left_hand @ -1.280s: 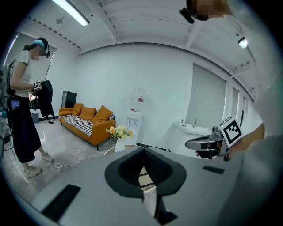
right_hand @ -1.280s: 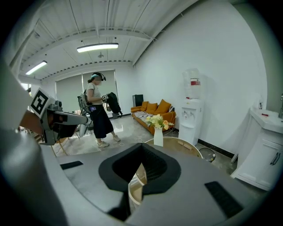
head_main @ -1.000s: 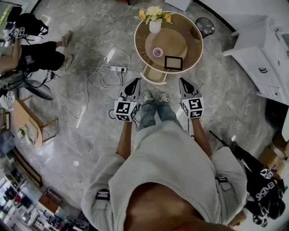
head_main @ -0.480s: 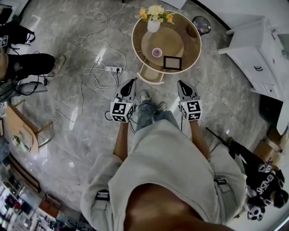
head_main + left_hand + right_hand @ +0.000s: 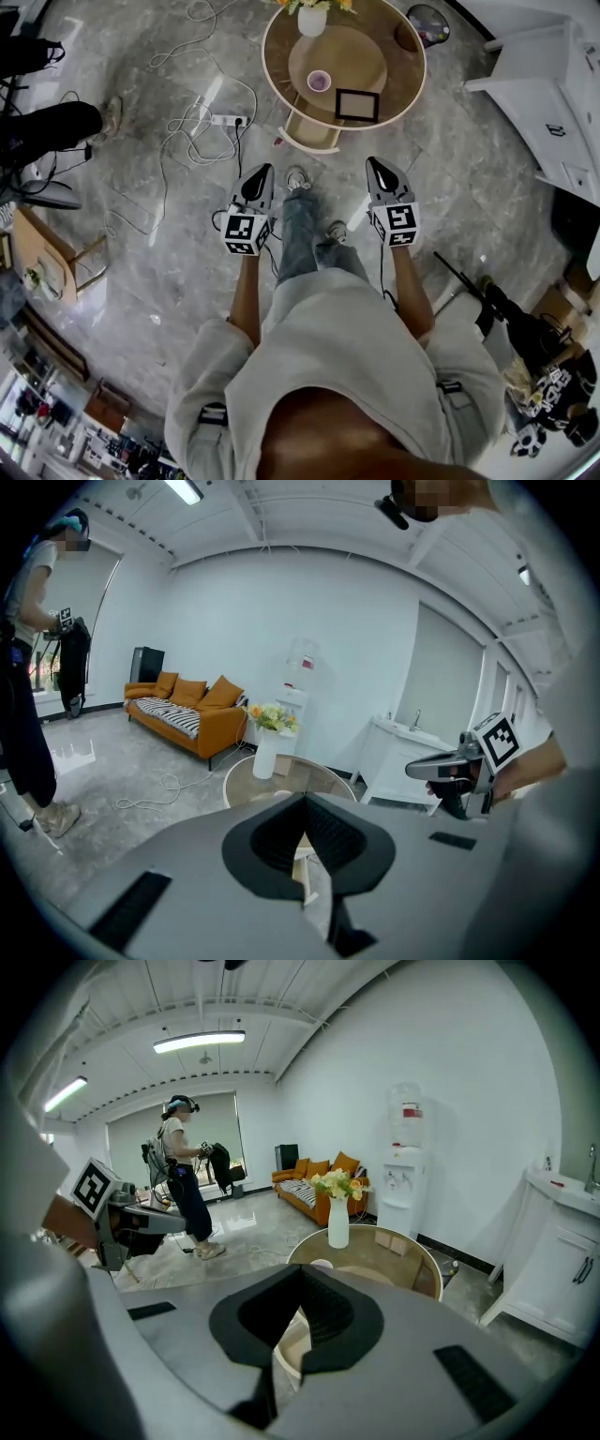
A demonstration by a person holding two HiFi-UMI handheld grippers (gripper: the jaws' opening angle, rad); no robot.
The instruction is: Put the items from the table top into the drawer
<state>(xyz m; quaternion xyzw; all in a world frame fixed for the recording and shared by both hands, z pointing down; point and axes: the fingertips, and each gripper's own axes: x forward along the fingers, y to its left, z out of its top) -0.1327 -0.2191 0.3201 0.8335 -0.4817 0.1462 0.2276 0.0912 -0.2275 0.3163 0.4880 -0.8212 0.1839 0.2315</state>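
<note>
Items for the drawer stand on a round, tan-rimmed glass-topped table (image 5: pixel 412 94), ahead of both gripper tips and well apart from them. A small pink cup (image 5: pixel 320 81) sits ahead of the gap between the two grippers. A black-framed rectangular picture frame (image 5: pixel 356 105) lies at the table's near edge, closer to the right gripper than to the left. A white vase of yellow and orange flowers (image 5: pixel 312 21) stands farthest off, beyond the cup.

The cream curved drawer (image 5: pixel 312 131) is pulled open from the table's near side. It is the nearest part of the table to the grippers and lies ahead of the space between them.

The left gripper (image 5: pixel 267 169) has its jaws together with nothing between them. The right gripper (image 5: pixel 375 161) likewise has its jaws closed and empty. Both point forward and somewhat down toward the table, level with each other. The person's jeans-clad legs and pale shoes (image 5: pixel 298 176) are between them.

To the left of the left gripper, a white power strip with looping cables (image 5: pixel 223 120) lies on the grey marbled floor (image 5: pixel 169 187). To the right of the right gripper stands a white cabinet (image 5: pixel 553 103). Far beyond the table, the gripper views show an orange sofa (image 5: pixel 187 710) and a white water dispenser (image 5: pixel 405 1162).
</note>
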